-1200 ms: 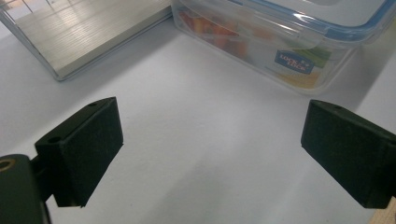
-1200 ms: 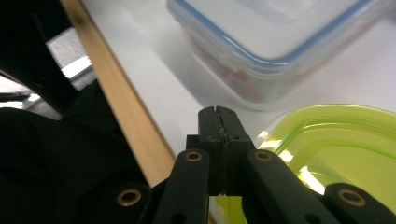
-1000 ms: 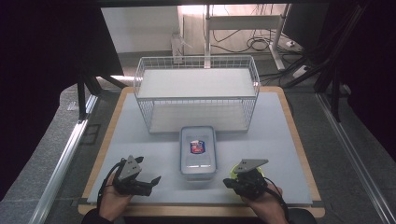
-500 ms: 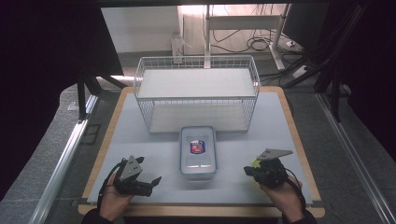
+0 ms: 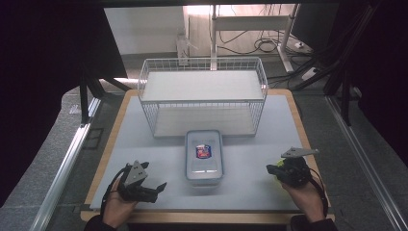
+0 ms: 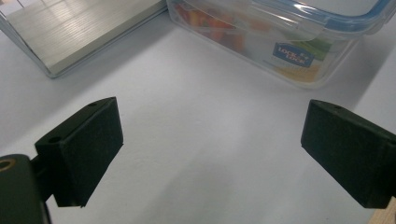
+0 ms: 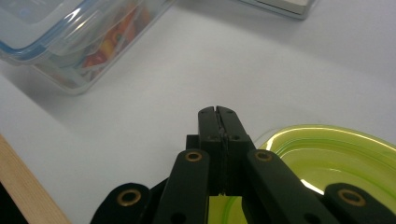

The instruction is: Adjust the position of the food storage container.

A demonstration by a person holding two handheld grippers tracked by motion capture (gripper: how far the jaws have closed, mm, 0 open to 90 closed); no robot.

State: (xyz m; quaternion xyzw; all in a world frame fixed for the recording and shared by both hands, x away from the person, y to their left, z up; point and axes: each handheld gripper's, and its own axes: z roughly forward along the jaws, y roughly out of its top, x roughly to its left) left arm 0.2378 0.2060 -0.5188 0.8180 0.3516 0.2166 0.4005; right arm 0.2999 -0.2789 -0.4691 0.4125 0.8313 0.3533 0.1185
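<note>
A clear lidded food box [image 5: 204, 156] with a blue seal and colourful contents lies in the middle of the white mat; it also appears in the left gripper view [image 6: 280, 32] and the right gripper view [image 7: 70, 37]. My left gripper [image 5: 156, 190] rests at the front left, open, with bare mat between its pads [image 6: 219, 154]. At the front right, my right gripper [image 5: 270, 169] is shut, its jaws pressed together [image 7: 217, 114] over the edge of a translucent yellow-green dish [image 7: 327, 163]. A sliver of that dish [image 5: 276, 179] peeks out under the gripper.
A white wire basket [image 5: 202, 60] holding a pale board stands behind the food box. The mat [image 5: 250, 192] lies on a wooden table whose edge [image 7: 23, 186] runs close to the right gripper. Dark frames and cables surround the table.
My right gripper has moved to the right across the front of the mat, away from the food box, and the yellow-green dish went with it. The left gripper stayed put.
</note>
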